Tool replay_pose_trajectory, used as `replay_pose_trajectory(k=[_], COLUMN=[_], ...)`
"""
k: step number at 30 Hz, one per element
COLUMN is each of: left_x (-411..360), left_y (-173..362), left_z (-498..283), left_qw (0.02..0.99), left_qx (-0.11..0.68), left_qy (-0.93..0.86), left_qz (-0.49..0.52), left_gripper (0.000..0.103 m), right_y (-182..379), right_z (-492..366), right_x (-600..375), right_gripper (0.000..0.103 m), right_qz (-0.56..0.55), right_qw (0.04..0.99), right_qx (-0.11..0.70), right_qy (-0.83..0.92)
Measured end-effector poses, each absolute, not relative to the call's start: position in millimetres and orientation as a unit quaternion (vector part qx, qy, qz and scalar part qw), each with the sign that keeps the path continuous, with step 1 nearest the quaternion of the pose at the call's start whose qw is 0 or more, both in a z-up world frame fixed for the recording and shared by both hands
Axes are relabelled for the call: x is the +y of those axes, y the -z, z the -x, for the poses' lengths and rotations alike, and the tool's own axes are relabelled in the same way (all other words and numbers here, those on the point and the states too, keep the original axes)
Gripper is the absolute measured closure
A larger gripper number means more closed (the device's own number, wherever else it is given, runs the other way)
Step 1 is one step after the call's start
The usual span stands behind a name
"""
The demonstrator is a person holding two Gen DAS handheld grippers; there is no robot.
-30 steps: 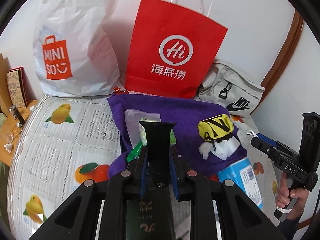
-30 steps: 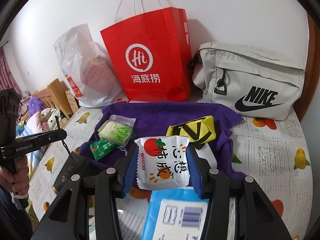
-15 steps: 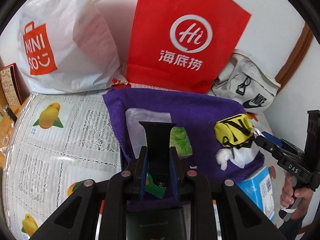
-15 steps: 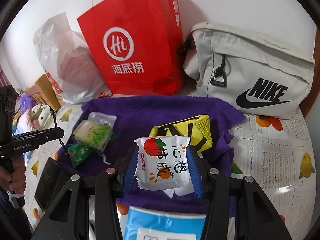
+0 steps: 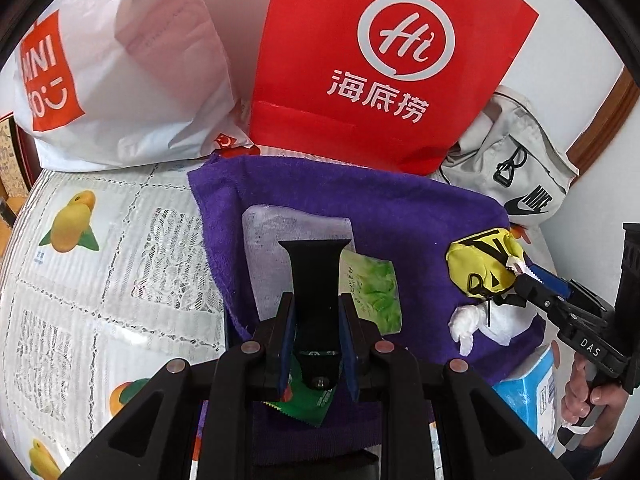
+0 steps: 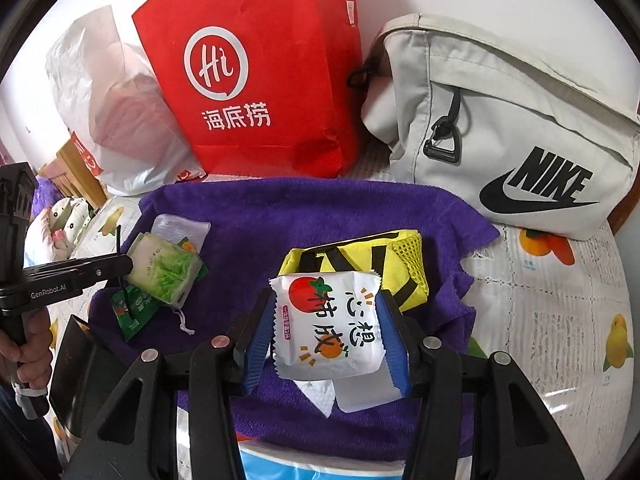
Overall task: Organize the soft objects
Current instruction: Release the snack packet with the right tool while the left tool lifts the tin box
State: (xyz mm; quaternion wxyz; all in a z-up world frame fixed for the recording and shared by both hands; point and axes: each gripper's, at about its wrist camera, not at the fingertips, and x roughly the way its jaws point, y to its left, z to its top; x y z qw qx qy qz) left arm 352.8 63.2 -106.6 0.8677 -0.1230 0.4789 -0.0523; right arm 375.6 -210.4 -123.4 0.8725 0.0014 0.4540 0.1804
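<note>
Both grippers have advanced toward the red bag (image 5: 384, 64): left view, left gripper (image 5: 316, 340) clamps a black flat piece above the purple towel (image 5: 400, 216); right view, right gripper (image 6: 326, 340) grips a white, tomato-printed snack packet (image 6: 328, 328) over that towel.

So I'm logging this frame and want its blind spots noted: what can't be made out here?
- Left wrist view: the dark thing in the left gripper is unidentifiable; it hides part of the green packet.
- Right wrist view: the snack packet in the right gripper covers the white wad.
- Both views: the blue pack is cut off, its label unreadable.
</note>
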Motion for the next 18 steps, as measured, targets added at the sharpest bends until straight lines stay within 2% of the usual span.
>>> replay_pose_trajectory(k=[6, 10, 12, 14, 18], left_x=[62, 65, 66, 66, 70], left_y=[109, 108, 106, 104, 99], left_z=[-354, -353, -351, -350, -346], left_qw=[0.866, 0.865, 0.867, 0.869, 0.869], left_qx=[0.483, 0.485, 0.481, 0.479, 0.479], left_qy=[0.053, 0.052, 0.053, 0.051, 0.047], left_qz=[0.122, 0.121, 0.116, 0.112, 0.114], left_gripper=[0.082, 0.078, 0.073, 0.064, 0.062], right_y=[126, 127, 127, 128, 129], right_z=[-374, -373, -373, -372, -370], right_x=[-207, -206, -207, -207, -209], right_gripper=[0.051, 0.049, 0.041, 0.040, 0.039], right_qz=[0.013, 0.017, 0.014, 0.012, 0.007], right_qw=[0.873, 0.873, 0.871, 0.870, 0.867], right_qx=[0.453, 0.453, 0.456, 0.460, 0.465], right_qy=[-0.179, -0.180, -0.181, -0.178, -0.175])
